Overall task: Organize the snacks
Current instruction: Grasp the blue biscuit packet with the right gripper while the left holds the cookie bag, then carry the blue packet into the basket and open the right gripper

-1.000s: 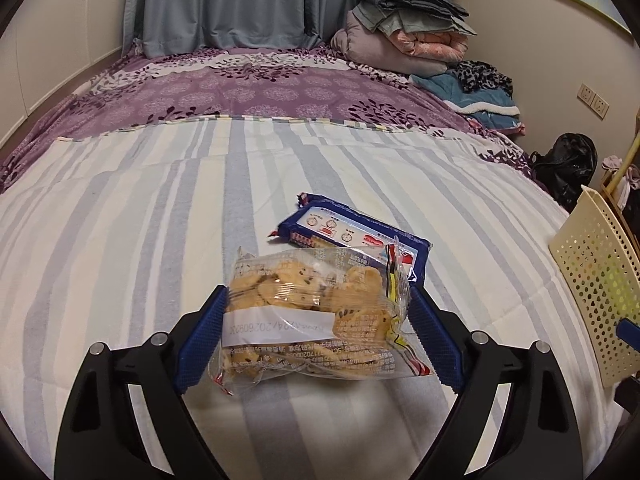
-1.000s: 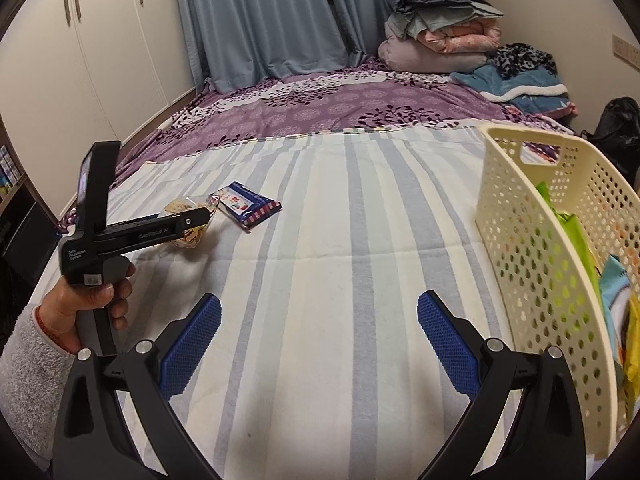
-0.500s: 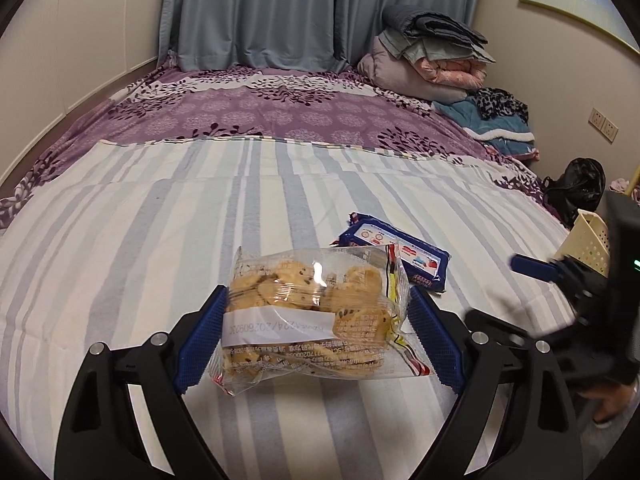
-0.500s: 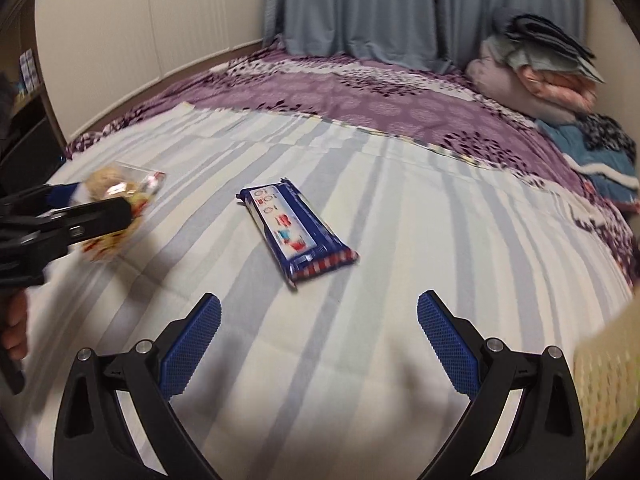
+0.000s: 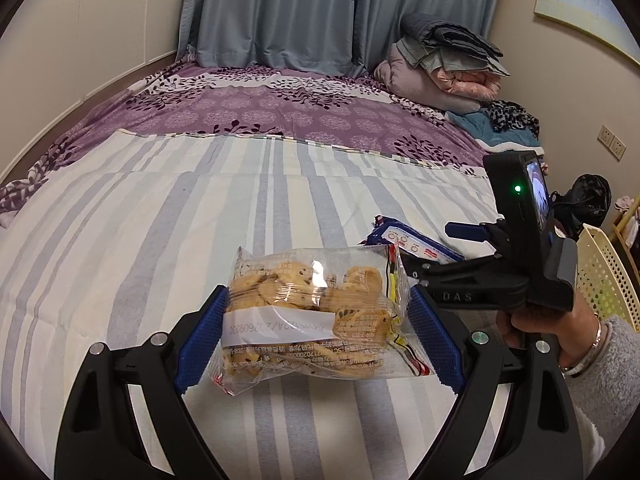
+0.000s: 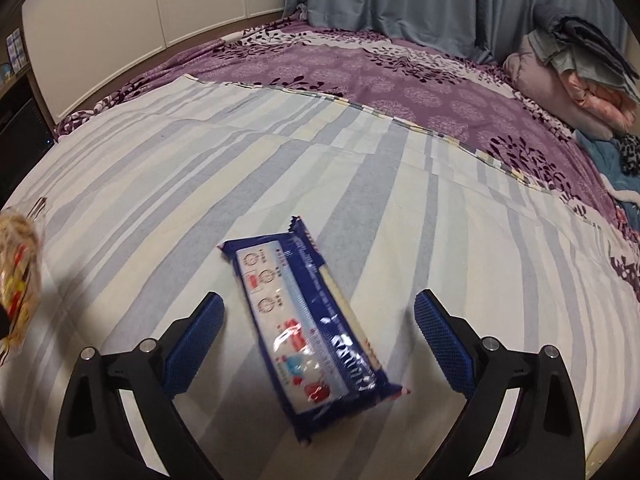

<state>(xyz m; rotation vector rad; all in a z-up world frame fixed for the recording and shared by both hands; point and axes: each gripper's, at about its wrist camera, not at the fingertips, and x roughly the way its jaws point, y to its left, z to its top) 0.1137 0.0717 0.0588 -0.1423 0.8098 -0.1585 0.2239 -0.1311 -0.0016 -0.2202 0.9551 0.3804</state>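
— Snacks first: where do mine sit, and what are my grippers doing?

— Your left gripper (image 5: 316, 334) is clamped on the clear cookie bag (image 5: 316, 316), blue pads pressing both its ends, and the bag hangs clear of the striped bedspread (image 5: 160, 240). Your right gripper (image 6: 318, 338) grips nothing; its jaws have just been closing a little, and they straddle the blue wrapped packet (image 6: 312, 332), which lies flat on the bedspread with a gap to each pad (image 6: 440, 344).

— And the surface and room?

— You are working over a bed: pale striped cover near you, a purple floral quilt (image 5: 280, 112) behind it, grey-blue curtains (image 5: 280, 12) at the far wall. Folded blankets (image 5: 444, 64) are stacked at the far right corner.

— Anything close by or in my way?

— From the left wrist view, your right hand (image 5: 552, 320) and its gripper body sit just to the right of the cookie bag, partly covering the blue packet. A cream perforated basket (image 5: 604, 276) stands at the right edge, beyond that hand. A black bag (image 5: 584, 200) lies further back, by the wall.
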